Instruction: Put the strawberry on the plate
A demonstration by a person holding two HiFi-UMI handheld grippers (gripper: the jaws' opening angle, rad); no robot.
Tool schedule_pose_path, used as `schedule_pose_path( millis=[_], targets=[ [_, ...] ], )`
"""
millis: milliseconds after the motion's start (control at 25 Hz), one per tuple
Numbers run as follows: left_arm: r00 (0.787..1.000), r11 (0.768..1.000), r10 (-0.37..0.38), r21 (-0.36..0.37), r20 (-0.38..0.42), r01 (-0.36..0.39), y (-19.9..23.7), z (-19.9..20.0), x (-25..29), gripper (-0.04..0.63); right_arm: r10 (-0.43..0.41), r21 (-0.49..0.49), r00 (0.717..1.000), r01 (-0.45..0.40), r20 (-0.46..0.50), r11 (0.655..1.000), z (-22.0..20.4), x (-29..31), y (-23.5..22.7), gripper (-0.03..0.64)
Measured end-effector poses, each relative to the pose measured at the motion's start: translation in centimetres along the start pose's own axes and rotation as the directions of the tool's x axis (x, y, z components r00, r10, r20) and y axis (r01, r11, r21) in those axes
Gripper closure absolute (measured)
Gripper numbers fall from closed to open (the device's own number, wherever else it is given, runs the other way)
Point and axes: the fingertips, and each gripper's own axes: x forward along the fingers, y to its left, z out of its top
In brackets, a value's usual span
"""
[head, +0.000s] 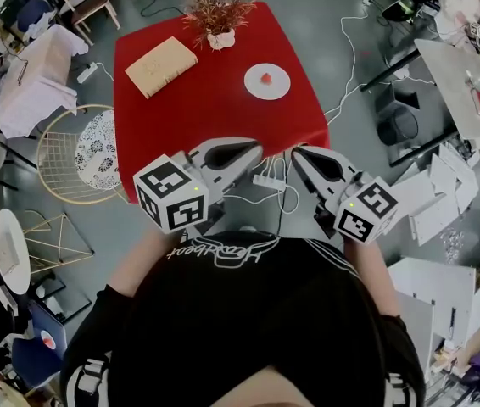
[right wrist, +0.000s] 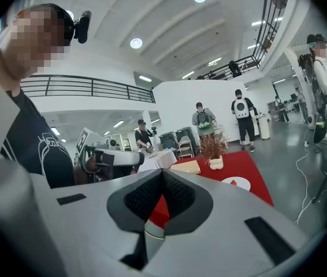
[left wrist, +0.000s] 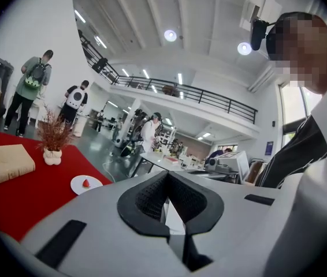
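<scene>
A small red strawberry lies on a round white plate toward the far right of the red table. Both grippers hover near my body, short of the table's near edge and well away from the plate. My left gripper is shut with nothing in it, and so is my right gripper. In the left gripper view the shut jaws point past the table, with the plate and strawberry at the lower left. In the right gripper view the plate shows beyond the shut jaws.
A tan book and a white pot with a dried reddish plant sit at the table's far side. A wire chair stands left of the table. Cables and a power strip lie on the floor by its near edge. People stand farther off.
</scene>
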Motion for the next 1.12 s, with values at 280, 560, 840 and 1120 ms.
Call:
schedule_pose_path(
  millis=[280, 560, 840, 1120],
  targets=[
    [1.000, 1.000, 0.002, 0.010, 0.025, -0.002, -2.7, 0.2, -0.2, 0.589, -0.019, -0.020, 1.000, 0.019, 0.008, 1.000, 0.2, -2.4, 1.0, 0.609],
    [1.000, 1.000, -0.005, 0.011, 0.030, 0.005, -4.4, 0.0, 0.9, 0.589, -0.014, -0.023, 1.000, 0.014, 0.014, 1.000, 0.1, -4.1, 1.0, 0.609],
    [0.999, 1.000, -0.008, 0.012, 0.031, 0.007, -4.2, 0.1, 0.9, 0.589, -0.009, -0.035, 1.000, 0.009, 0.016, 0.999, 0.3, -3.9, 1.1, 0.609],
    [1.000, 1.000, -0.012, 0.002, 0.027, 0.012, -3.6, -0.2, 1.0, 0.589, -0.012, -0.024, 1.000, 0.012, 0.001, 1.000, -0.3, -3.4, 0.8, 0.609]
  ],
)
